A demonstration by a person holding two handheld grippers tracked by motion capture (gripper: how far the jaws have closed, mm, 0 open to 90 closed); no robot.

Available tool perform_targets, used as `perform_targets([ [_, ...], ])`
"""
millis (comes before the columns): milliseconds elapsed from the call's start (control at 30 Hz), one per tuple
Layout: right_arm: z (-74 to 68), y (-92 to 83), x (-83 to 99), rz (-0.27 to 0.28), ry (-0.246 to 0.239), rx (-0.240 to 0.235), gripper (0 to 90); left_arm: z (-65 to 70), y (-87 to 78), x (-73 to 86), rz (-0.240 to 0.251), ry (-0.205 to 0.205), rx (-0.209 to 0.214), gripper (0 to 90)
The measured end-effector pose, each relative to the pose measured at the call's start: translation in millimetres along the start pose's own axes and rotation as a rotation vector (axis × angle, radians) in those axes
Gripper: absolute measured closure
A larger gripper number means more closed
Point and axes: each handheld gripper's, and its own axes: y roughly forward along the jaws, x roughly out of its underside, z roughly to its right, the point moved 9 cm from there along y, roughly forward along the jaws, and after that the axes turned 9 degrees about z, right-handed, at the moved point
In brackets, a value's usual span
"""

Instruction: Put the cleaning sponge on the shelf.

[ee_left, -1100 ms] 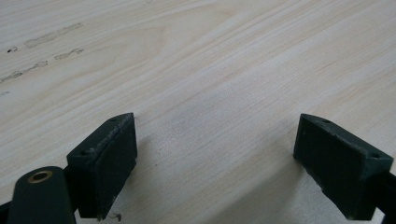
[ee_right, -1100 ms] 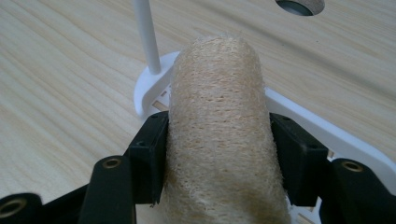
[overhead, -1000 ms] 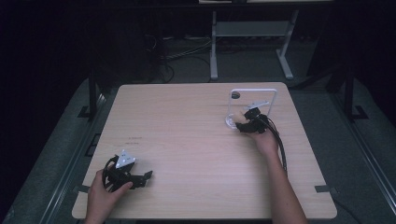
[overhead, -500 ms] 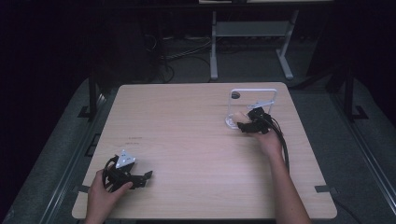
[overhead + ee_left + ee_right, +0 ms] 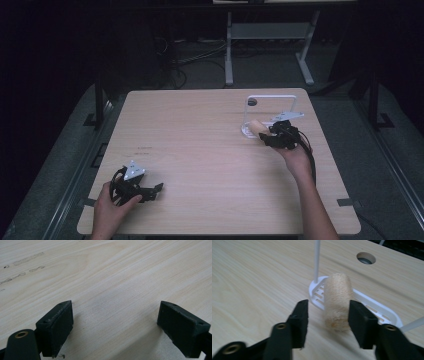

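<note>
**One claw narrowing on the roll**

Broadest is the table (image 5: pixel 200 150); at its upper right stands the white rack (image 5: pixel 272 98). Lower left in the high view, the left claw (image 5: pixel 115 322) gapes wide over bare wood, holding nothing. The right claw (image 5: pixel 328 308) has drifted slightly lower right over the last second; its jaws have just been closing around the tan fibrous roll (image 5: pixel 337 302), one pad touching it and the other a gap away. The roll sits at the rack's foot; a grip looks close, not yet made.

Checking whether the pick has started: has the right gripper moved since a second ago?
Yes. The right gripper has drawn slightly back from the white rack, toward the table's near edge, with the tan roll between its closing jaws.
</note>
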Motion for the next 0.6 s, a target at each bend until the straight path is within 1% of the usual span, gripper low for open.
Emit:
perform_targets([
  [33, -2.6, -0.8, 1.0, -0.002, 0.001, -0.012, 60.2, 0.0, 0.0, 0.0, 0.0, 0.0, 0.0, 12.8],
  [67, -4.4, -1.2, 2.0, -0.005, -0.002, -0.018, 65.1, -0.1, 0.0, 0.0, 0.0, 0.001, 0.0, 12.8],
  [133, -8.9, -1.2, 4.7, -0.011, 0.008, -0.039, 72.8, 0.0, 0.0, 0.0, 0.0, 0.0, 0.0, 12.8],
  [167, -10.7, -0.5, 6.4, -0.016, 0.013, -0.046, 78.3, -0.1, 0.0, 0.0, 0.0, 0.0, 0.0, 12.8],
  [267, -14.0, 4.4, 12.1, -0.034, 0.007, -0.064, 89.7, 0.0, 0.0, 0.0, 0.0, 0.0, 0.0, 12.8],
  [500, -16.8, 23.5, 27.2, -0.083, -0.021, -0.047, 89.8, 0.0, 0.0, 0.0, 0.0, 0.0, 0.0, 12.8],
  [600, -15.8, 28.5, 31.5, -0.092, -0.01, -0.05, 89.7, 0.0, 0.1, -0.1, 0.001, -0.001, 0.0, 12.8],
])
